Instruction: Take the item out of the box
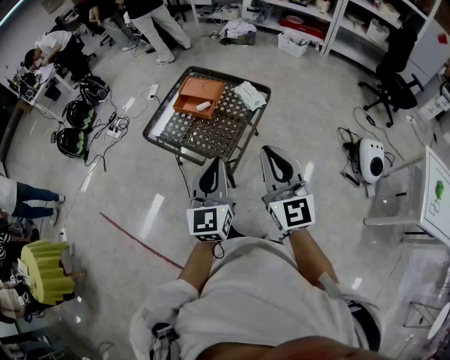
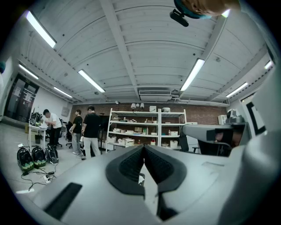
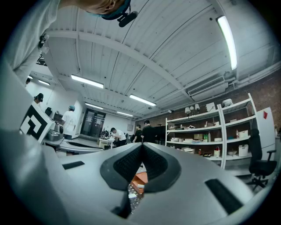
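Observation:
An orange box [image 1: 199,96] lies open on a metal mesh table [image 1: 190,133], with a small white item [image 1: 202,105] inside it. A slice of the orange box [image 3: 139,179] shows below the jaws in the right gripper view. My left gripper [image 1: 215,164] and right gripper [image 1: 271,152] are held side by side close to my chest, short of the table's near edge, pointing toward it. Both are shut, tips together, with nothing between the pads. The left gripper [image 2: 143,148] looks out level at shelves and people.
A white cloth or bag [image 1: 249,94] lies on the table's right corner. Cables and a power strip [image 1: 116,128] trail on the floor left of the table, by helmets [image 1: 72,140]. People stand at the back left [image 1: 151,21]. A white device [image 1: 370,159] sits on the floor at right.

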`<action>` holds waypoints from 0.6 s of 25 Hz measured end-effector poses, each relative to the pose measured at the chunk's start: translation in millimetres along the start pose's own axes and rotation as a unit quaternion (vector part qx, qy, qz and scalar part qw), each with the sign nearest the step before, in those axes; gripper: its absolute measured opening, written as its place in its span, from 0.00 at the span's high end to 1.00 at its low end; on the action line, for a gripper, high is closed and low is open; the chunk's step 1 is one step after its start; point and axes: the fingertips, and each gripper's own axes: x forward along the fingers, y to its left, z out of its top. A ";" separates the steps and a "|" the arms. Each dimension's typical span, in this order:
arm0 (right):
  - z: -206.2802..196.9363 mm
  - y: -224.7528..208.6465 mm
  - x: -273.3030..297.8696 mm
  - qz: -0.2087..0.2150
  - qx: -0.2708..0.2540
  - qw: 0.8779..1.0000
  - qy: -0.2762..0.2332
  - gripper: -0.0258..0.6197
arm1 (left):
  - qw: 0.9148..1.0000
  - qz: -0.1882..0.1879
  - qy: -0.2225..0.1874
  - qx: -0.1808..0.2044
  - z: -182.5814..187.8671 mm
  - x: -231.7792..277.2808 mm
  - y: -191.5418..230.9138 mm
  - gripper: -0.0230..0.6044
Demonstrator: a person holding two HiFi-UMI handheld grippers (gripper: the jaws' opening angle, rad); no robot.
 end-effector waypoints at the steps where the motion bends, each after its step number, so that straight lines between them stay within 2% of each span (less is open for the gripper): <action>1: -0.3 2.8 0.8 0.002 0.000 1.000 0.000 0.96 | 1.000 0.002 -0.001 0.000 0.2 -2.1 2.1 0.95; 9: -6.1 27.8 12.6 0.021 0.007 1.000 0.006 0.96 | 1.000 0.021 -0.001 -0.001 0.1 -18.9 24.3 0.95; 15: -9.8 58.0 33.5 0.054 0.009 0.998 0.005 0.95 | 0.999 0.046 0.005 -0.006 -4.4 -31.8 53.2 0.95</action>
